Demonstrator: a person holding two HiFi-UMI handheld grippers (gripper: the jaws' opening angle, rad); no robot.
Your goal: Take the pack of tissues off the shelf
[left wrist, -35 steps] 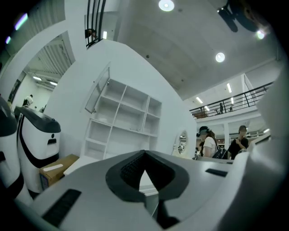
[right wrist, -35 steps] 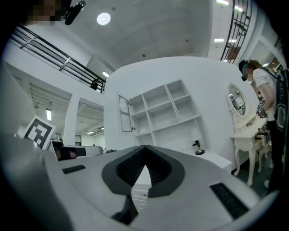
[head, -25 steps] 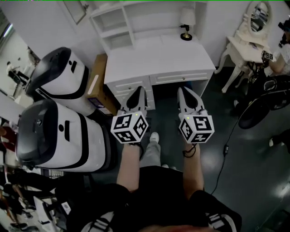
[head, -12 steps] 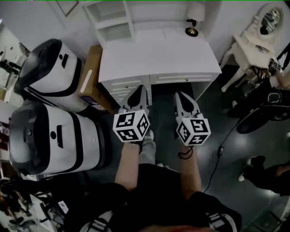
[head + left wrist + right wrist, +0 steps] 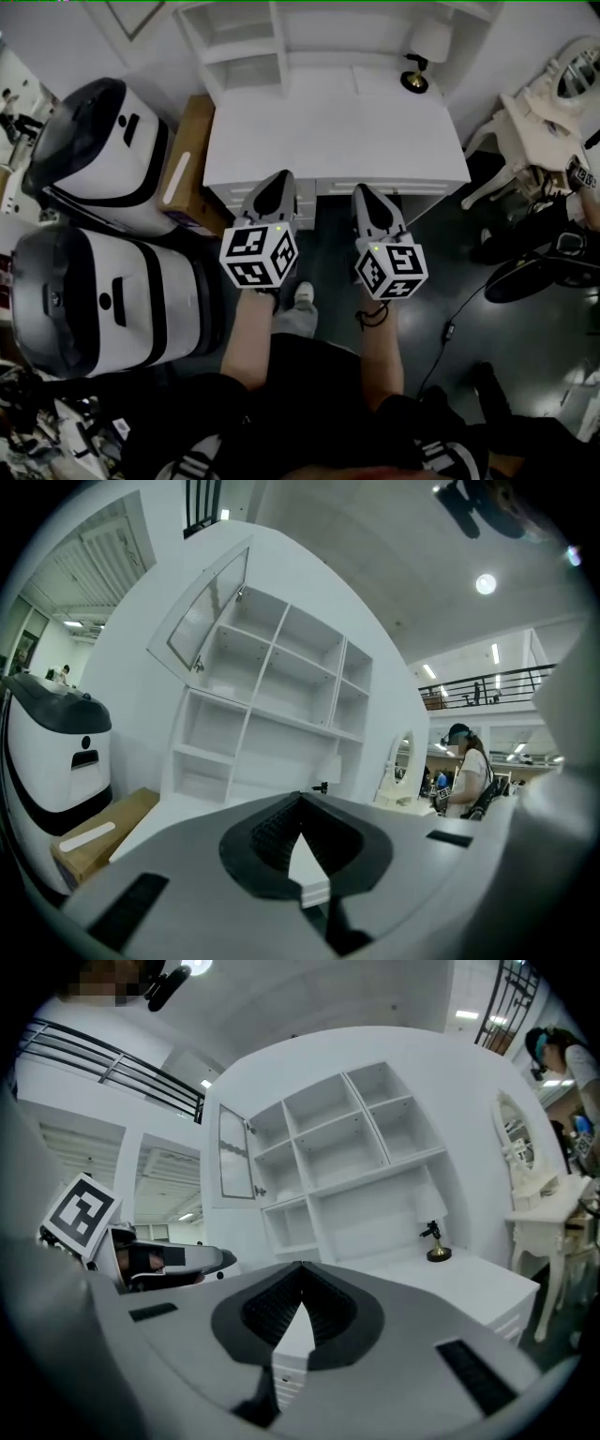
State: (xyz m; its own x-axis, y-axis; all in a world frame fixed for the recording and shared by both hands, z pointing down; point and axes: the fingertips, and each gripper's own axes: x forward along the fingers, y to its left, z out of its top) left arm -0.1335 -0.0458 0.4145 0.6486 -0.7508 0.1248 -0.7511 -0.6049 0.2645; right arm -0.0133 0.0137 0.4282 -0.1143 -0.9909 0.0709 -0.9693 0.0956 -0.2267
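A white shelf unit stands at the back of a white desk. Its open compartments look bare, and no pack of tissues shows in any view. My left gripper hangs shut over the desk's front edge, its jaws closed with nothing between them. To its right my right gripper is likewise shut and empty, pointing level at the desk. A small lamp stands at the desk's back right.
Two large white and black machines stand to the left. A cardboard box sits between them and the desk. A white dressing table and another person are to the right. A cable lies on the dark floor.
Both grippers have come forward together toward the desk, and now their tips overlap its front edge. The desk sits nearer in the head view. The jaws stayed shut.
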